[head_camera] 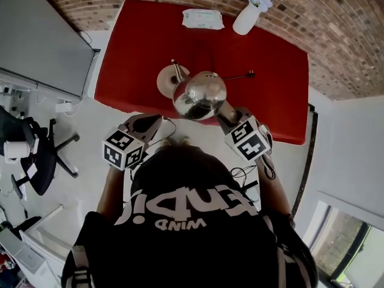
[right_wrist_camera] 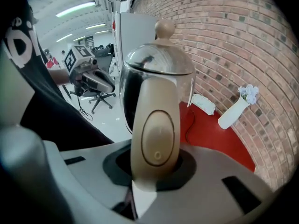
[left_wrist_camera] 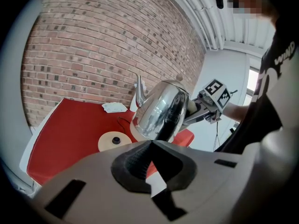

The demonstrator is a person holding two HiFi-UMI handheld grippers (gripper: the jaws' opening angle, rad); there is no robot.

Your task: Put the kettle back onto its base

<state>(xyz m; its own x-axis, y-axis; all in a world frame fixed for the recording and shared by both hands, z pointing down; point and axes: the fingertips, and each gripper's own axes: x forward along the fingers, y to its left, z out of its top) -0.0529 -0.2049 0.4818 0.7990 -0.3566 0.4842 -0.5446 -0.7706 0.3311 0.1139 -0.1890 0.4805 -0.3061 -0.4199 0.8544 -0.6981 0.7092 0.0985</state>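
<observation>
Now the right gripper (head_camera: pixel 227 113), jaws pinching the handle, holds the kettle (head_camera: pixel 201 93) above the tabletop (head_camera: pixel 138 41), beside the base (head_camera: pixel 164 80). The left gripper (head_camera: pixel 151 121) is empty, jaws together. Next, probably: centre it, then lower.

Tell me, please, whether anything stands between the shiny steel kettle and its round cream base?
Nothing visible does: the round cream base lies bare on the red table, with the shiny steel kettle in the right gripper hanging nearby.

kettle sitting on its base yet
No, the kettle hangs in the right gripper's jaws, clear of the bare base on the table.
</observation>
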